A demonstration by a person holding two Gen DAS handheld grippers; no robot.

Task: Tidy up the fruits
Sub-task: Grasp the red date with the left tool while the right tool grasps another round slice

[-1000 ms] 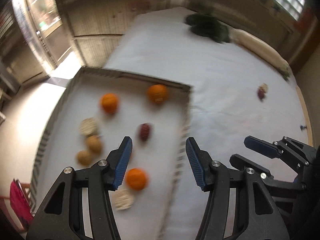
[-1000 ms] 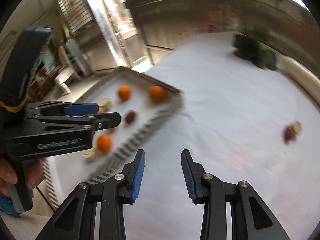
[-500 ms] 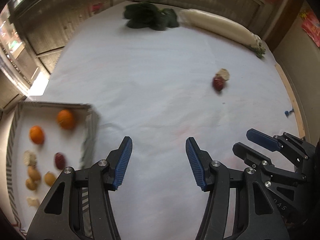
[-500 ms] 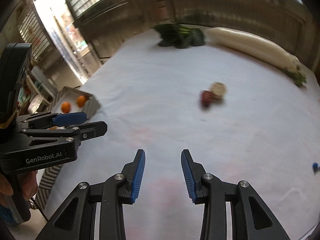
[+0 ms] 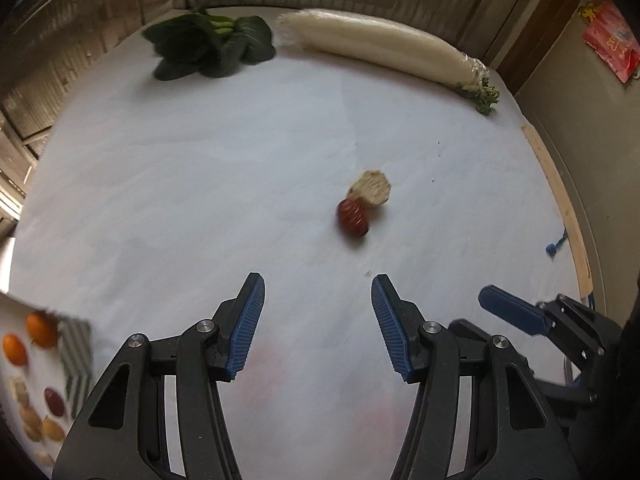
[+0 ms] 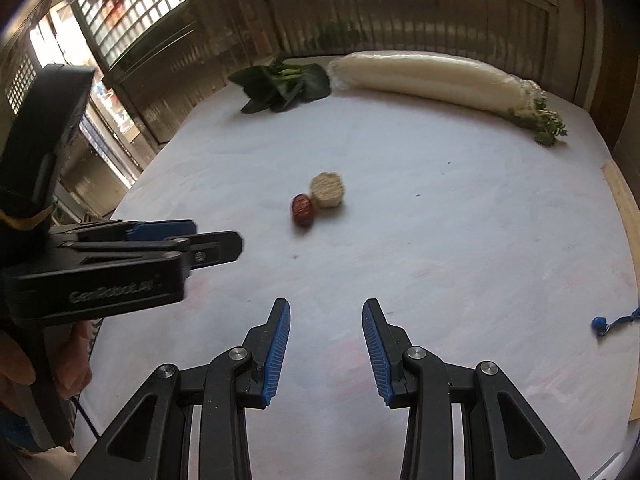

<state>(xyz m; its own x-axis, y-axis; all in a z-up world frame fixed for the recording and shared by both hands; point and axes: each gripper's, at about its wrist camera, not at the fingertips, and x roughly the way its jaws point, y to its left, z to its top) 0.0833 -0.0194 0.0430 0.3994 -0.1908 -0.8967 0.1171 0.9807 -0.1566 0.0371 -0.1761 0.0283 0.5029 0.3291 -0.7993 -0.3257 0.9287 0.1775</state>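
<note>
A dark red fruit (image 5: 353, 218) lies on the white table, touching a pale round piece (image 5: 371, 188) just behind it. Both also show in the right wrist view, the red fruit (image 6: 301, 209) and the pale piece (image 6: 328, 190). My left gripper (image 5: 318, 320) is open and empty, a short way in front of them. My right gripper (image 6: 326, 344) is open and empty, also in front of them. The tray (image 5: 76, 356) with oranges (image 5: 40, 330) and several other fruits is at the lower left of the left wrist view.
Green leafy vegetables (image 5: 212, 46) and a long white radish (image 5: 384, 50) lie at the table's far edge. A small blue object (image 6: 600, 325) lies at the right. The table's wooden right edge (image 5: 560, 208) is near. The left gripper's body (image 6: 120, 264) shows left in the right wrist view.
Both grippers swung right, away from the tray, and now face the red fruit and pale piece, which are closer. The tray has slid to the left edge of the view.
</note>
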